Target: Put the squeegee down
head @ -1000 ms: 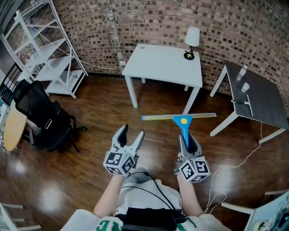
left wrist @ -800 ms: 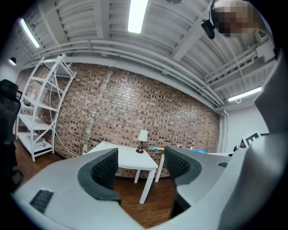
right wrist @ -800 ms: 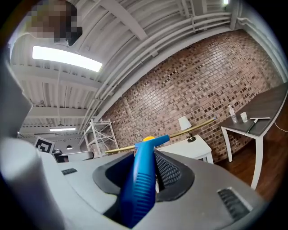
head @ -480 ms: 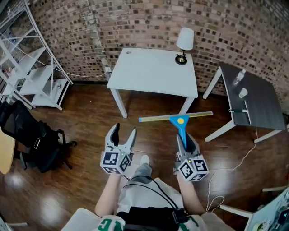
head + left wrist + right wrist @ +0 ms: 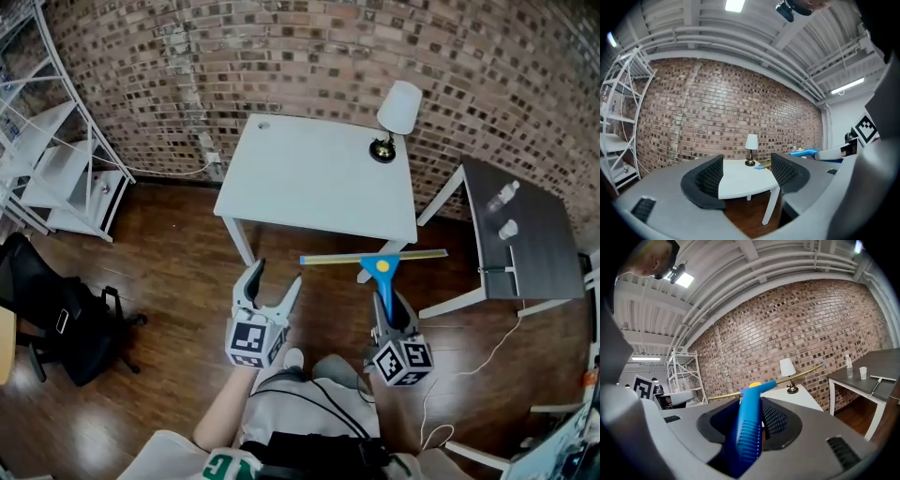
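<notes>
A squeegee [image 5: 379, 262] with a blue handle [image 5: 749, 427] and a long yellow blade [image 5: 373, 257] sticks forward out of my right gripper [image 5: 390, 305], whose jaws are shut on the handle. Its blade hangs level just before the near edge of the white table [image 5: 309, 178]. My left gripper [image 5: 274, 285] is open and empty, a little to the left at the same height. In the left gripper view the open jaws frame the white table [image 5: 740, 176] and its lamp [image 5: 751, 149]. The right gripper view shows the blade [image 5: 797, 375] crossing in front of the brick wall.
A lamp [image 5: 394, 114] stands at the white table's far right corner. To the right is a dark table [image 5: 520, 253] with a bottle [image 5: 502, 195], a cup [image 5: 508, 229] and a second squeegee [image 5: 511, 272]. White shelving [image 5: 42, 159] and a black chair [image 5: 56, 319] stand on the left. Cables lie on the wood floor.
Both grippers and the held squeegee have come closer to the white table, which now fills more of the head view. The shelving and chair have slid leftward.
</notes>
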`<state>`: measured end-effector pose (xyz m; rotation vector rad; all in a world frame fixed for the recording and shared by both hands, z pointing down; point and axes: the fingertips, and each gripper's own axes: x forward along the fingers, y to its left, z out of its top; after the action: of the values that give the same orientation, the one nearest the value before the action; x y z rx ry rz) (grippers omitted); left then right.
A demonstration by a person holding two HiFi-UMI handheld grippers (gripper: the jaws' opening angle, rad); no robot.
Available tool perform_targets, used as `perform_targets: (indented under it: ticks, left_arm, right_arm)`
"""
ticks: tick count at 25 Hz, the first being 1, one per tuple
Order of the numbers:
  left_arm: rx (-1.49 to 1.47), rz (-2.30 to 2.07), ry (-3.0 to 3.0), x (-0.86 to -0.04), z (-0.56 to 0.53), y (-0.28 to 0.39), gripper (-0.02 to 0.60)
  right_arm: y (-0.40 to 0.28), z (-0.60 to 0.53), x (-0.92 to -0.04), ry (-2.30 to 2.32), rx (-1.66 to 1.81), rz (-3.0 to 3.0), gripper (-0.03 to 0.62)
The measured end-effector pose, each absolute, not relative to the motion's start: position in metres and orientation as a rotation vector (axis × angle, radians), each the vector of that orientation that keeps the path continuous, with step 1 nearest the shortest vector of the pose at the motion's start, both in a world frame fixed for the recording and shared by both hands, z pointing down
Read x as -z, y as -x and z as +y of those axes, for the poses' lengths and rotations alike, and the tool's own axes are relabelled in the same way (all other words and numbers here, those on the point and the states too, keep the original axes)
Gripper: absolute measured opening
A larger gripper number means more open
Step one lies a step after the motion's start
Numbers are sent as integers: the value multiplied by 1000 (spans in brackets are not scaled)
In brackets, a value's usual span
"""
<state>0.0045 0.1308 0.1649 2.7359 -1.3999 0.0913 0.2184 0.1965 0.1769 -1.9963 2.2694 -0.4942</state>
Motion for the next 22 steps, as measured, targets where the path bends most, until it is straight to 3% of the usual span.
perform_targets:
  ticks: [10,22]
  left_arm:
    - [-148,-1393,-2675,-196,36,-21,299]
    - [-184,-1524,-2603,-196,-146,-53,299]
  right_arm:
    - [-238,103,-222,1984,665,2256,160]
    - [-284,-118,-268,1879,783,2282,160]
